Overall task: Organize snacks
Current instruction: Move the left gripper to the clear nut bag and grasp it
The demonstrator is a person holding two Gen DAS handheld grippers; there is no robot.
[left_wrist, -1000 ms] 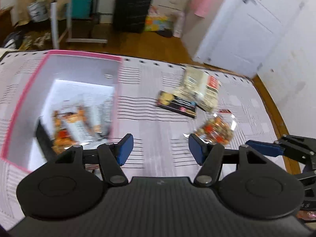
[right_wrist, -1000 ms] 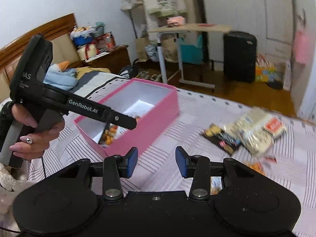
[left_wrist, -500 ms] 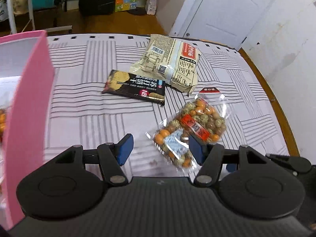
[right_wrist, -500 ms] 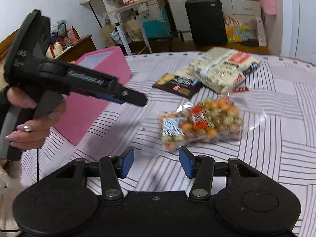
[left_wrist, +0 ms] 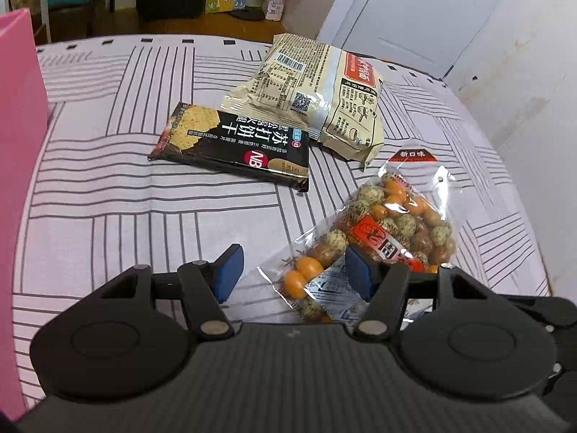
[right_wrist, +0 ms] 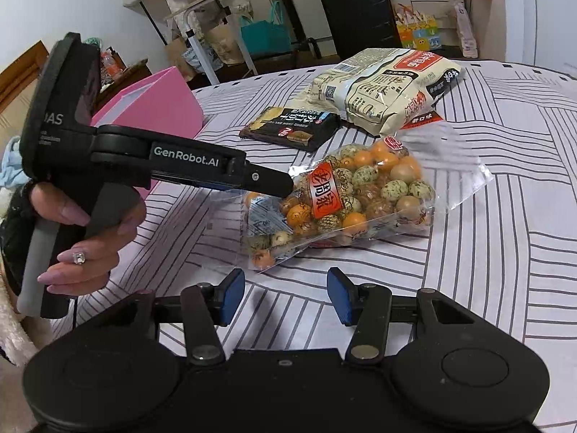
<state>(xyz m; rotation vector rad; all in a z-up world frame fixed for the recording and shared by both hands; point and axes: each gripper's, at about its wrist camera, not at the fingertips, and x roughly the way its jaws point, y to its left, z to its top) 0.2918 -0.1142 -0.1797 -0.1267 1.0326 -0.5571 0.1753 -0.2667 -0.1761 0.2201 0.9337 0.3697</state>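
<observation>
Clear bag of coated nuts (right_wrist: 346,198), red label, lies on the striped bedspread (left_wrist: 108,216). My left gripper (left_wrist: 294,270) is spread over its near end; right gripper (right_wrist: 285,296) spread, empty. Behind: black "NB" cracker pack (left_wrist: 234,144), beige noodle packet (left_wrist: 317,97). Left handle reads "GenRobot.AI".

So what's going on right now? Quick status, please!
Both grippers open: left gripper over the clear nut bag, right gripper just short, jaws widening. Bag lies on the bedspread. Nothing in the way.
</observation>
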